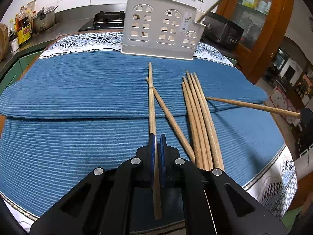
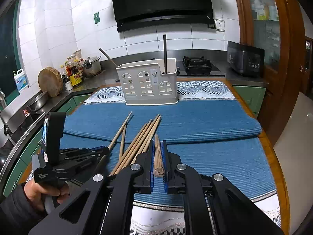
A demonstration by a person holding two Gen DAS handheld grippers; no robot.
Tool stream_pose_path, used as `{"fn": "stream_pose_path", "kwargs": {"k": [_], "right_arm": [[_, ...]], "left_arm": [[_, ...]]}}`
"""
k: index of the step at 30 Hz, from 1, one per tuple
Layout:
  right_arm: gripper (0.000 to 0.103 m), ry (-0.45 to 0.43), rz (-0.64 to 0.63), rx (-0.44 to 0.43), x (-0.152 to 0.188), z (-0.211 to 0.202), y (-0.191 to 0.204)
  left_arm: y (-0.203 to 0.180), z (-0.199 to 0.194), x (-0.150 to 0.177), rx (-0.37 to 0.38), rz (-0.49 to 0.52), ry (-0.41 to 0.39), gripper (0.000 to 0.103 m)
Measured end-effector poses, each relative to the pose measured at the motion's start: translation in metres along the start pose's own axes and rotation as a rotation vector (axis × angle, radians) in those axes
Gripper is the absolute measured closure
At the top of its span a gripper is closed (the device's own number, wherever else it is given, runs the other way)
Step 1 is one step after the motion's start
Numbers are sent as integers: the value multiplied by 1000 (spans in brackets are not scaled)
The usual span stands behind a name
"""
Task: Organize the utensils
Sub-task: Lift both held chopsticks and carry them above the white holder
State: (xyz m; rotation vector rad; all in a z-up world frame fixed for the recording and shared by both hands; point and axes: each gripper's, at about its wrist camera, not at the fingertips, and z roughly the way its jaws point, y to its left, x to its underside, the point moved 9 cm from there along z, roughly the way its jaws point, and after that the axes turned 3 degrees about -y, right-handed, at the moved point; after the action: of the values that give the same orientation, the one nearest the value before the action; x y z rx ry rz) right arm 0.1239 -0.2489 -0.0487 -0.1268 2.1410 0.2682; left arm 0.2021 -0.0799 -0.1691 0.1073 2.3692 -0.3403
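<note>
On the blue cloth point(image 1: 78, 98) before the white holder point(image 1: 160, 33), loose chopsticks point(image 1: 197, 117) lie near both grippers, left point(image 1: 157, 137) and right point(image 2: 156, 145) each pinching one chopstick, so pickup looks done and next comes lifting them into the holder's compartments.

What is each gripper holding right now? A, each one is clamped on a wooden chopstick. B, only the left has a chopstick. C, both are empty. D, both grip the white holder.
A: the left gripper is shut on one chopstick, and the right gripper is shut on another chopstick.
</note>
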Motion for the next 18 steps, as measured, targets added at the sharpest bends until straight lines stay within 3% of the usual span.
{"fn": "stream_pose_path", "kwargs": {"k": [4,6,8,13,16,18], "right_arm": [[96,-5,-4,-4,-3,0,1],[96,-4,-5,-8,-2,1,2],[96,-2,-7,-9,-1,2,2],[96,0,-3,-12,-1,3,1],[96,-3,-5,-12,-3,2,2],[96,-6,-7,-12,-4,2,2]], "left_arm": [[5,0,2,-16,-21,-7,98],[6,2,4,-13,-40,1,87],[6,5,6,-20,-34,11,84],[1,10,8,-31,-6,13,86],[2,10,8,-64,7,13,97],[-1,7,7,-59,18,13,97]]}}
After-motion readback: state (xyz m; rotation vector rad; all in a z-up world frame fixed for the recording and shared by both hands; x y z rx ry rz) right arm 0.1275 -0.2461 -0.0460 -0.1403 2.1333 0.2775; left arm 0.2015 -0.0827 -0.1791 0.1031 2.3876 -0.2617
